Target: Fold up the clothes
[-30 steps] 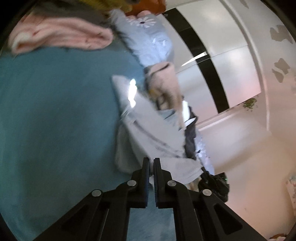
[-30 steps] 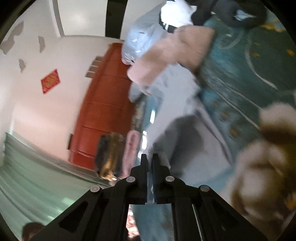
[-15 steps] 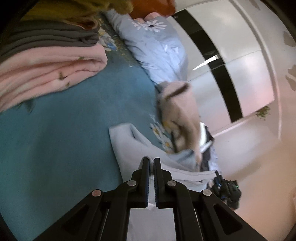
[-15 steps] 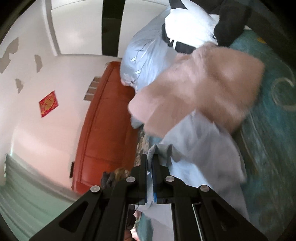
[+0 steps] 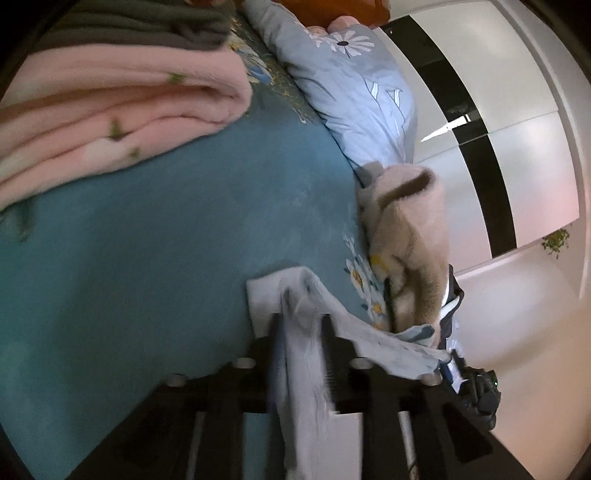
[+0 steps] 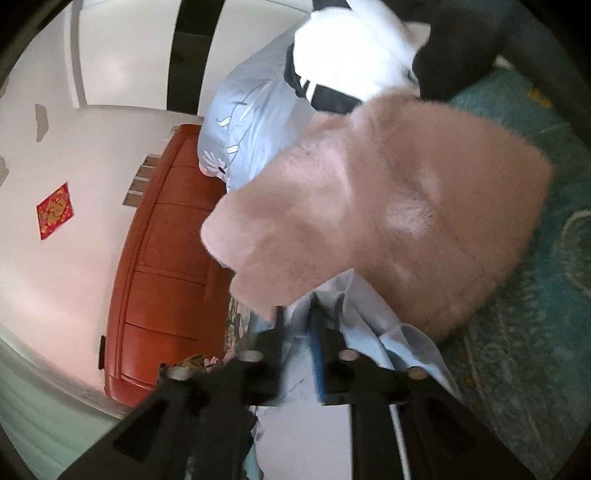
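Note:
A pale grey-blue garment [image 5: 306, 332] lies on the teal bedspread [image 5: 166, 229]. In the left wrist view my left gripper [image 5: 301, 321] has its jaws parted, with a fold of the garment running loosely between them. In the right wrist view my right gripper [image 6: 297, 325] also has its jaws parted, with the same garment [image 6: 354, 306] between and under the fingers. A fluffy pink garment [image 6: 388, 206] lies just beyond the right gripper, on top of the grey-blue one; it also shows in the left wrist view [image 5: 410, 236].
Folded pink [image 5: 110, 110] and grey [image 5: 140, 22] clothes are stacked at the far left of the bed. A light blue flowered pillow [image 5: 354, 85] lies by the red-brown headboard [image 6: 162, 266]. A black and white garment [image 6: 362, 51] lies beyond the pink one. White wardrobe doors [image 5: 517, 110] stand behind.
Both grippers were shut on the grey-blue garment and have now opened. The garment has come down onto the bed, close to the pink fluffy one.

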Motion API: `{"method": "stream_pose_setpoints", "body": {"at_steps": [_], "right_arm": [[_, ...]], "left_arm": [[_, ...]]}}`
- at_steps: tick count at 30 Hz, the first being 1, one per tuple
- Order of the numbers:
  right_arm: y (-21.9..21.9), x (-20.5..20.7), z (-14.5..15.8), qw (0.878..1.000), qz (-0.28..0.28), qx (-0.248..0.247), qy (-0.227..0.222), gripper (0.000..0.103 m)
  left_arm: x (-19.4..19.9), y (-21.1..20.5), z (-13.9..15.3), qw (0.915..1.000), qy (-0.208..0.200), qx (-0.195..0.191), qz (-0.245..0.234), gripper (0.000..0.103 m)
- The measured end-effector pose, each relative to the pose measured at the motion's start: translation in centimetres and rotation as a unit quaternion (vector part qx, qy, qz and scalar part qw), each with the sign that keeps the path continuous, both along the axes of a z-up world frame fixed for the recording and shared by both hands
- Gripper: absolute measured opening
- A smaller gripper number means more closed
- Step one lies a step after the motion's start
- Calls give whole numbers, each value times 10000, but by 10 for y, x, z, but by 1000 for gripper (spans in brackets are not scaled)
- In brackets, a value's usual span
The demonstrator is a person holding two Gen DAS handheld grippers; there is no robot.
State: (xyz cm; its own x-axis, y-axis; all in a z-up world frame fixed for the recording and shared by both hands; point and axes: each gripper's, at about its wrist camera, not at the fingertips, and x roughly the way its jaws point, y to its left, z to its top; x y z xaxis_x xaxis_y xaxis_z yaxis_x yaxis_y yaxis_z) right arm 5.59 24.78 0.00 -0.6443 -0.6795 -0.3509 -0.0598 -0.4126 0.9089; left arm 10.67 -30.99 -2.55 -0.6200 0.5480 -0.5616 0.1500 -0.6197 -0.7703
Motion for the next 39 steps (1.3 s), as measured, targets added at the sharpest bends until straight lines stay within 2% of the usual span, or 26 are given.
{"method": "stream_pose_setpoints", "body": {"at_steps": [1,4,8,11,15,19,21,29,31,35,37,39], "right_arm": [[3,5,5,10000,28,6,72,46],[13,27,18,9996,139,109,232,47],[30,67,19,9993,176,304,116,47],[47,103,7,9989,116,428,-175,47],[66,149,-7,9979,10,354,-537,47],[68,179,-19,9965,77,357,-757,47],[62,182,-28,9953,186,349,-881,47],[30,155,-33,9950,219,527,-814,44],[30,150,-37,9961,123,417,-771,43],[26,148,-39,9962,16,463,-743,31],[23,148,-38,9959,36,563,-713,28],[21,146,-37,9956,92,644,-670,28]], "left_arm": [[9,0,5,10000,28,-49,2,38],[35,3,17,9997,50,-257,8,44],[76,12,18,9984,-272,-486,-26,46],[105,21,7,9986,-454,-236,-168,46],[134,30,-12,9968,-701,288,-266,46],[150,37,-16,9955,-653,643,-224,46],[151,41,-17,9949,-672,743,-124,46],[134,50,-26,9900,-680,1165,405,46],[133,56,-24,9924,-599,986,429,46],[135,65,-18,9966,-450,536,429,41],[140,63,-18,9964,-484,523,459,39],[148,58,-21,9941,-590,738,529,40]]}}
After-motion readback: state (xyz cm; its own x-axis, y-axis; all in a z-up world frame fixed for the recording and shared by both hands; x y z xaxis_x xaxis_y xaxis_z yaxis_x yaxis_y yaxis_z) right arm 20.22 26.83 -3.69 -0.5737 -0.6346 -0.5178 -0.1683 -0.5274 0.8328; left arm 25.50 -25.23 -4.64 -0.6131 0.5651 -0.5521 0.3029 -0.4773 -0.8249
